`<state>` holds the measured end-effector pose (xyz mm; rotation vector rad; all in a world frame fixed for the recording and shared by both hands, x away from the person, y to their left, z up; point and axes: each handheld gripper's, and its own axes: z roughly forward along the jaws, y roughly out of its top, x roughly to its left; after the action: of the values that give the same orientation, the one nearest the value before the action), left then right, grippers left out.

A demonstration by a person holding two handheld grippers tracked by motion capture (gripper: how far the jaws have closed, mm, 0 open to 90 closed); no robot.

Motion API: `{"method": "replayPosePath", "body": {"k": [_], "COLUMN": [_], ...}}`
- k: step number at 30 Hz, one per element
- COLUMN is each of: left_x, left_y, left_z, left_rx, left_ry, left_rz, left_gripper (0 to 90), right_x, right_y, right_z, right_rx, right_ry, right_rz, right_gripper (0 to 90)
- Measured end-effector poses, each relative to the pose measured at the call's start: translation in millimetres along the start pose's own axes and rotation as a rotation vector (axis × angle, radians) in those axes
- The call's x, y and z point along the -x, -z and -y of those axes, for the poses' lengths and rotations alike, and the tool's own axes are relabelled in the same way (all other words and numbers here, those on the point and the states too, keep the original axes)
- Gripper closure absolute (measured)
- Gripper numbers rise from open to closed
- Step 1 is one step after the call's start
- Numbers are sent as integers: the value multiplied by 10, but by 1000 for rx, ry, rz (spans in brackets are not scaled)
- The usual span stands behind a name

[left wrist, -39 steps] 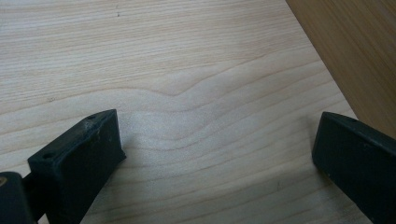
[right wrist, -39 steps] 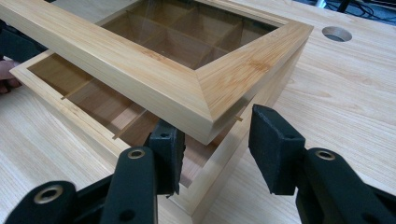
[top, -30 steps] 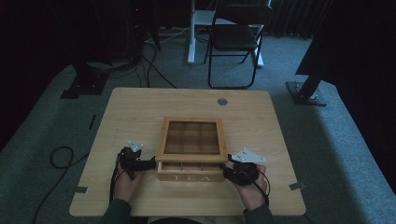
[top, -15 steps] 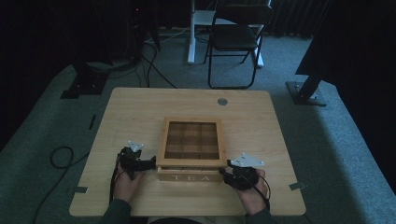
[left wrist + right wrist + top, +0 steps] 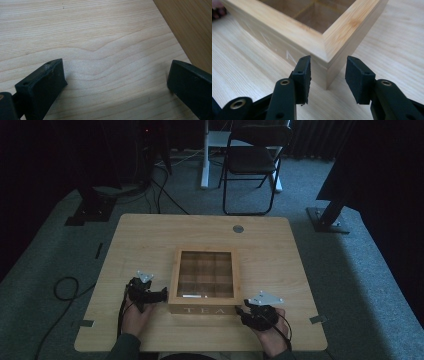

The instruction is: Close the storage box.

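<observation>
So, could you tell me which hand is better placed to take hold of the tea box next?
The right. Its tongs are open astride the tea box at its near corner. The left tongs are open over bare table, with the box beside them.

A dim lab or studio: a pale wooden desk (image 5: 150, 240) on grey carpet (image 5: 350, 285), black stand bases (image 5: 327, 220), floor cables (image 5: 65, 287), and a folding chair (image 5: 252, 160) beyond the desk's far edge.

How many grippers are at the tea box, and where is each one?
2. The left gripper sits open at the tea box's left side; the right gripper is open at its front right corner, straddling that corner in the right gripper view.
</observation>
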<state>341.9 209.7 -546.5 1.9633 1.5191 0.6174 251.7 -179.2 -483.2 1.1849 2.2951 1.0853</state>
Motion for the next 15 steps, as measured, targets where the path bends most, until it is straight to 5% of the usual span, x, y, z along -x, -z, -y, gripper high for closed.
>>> {"method": "replayPosePath", "body": {"k": [7, 10, 15], "left_x": [-1, -1, -1], "left_y": [1, 1, 0], "left_z": [0, 0, 0], "left_rx": [-1, -1, -1], "left_ry": [-1, -1, -1], "left_rz": [0, 0, 0], "left_gripper": [16, 16, 16], "right_x": [65, 215, 485], "right_y": [159, 231, 132], "right_z": [-58, -177, -367], "right_rx": [80, 149, 183], "right_ry": [-16, -40, -89], "right_rz": [23, 64, 116], "right_gripper": [536, 524, 515]}}
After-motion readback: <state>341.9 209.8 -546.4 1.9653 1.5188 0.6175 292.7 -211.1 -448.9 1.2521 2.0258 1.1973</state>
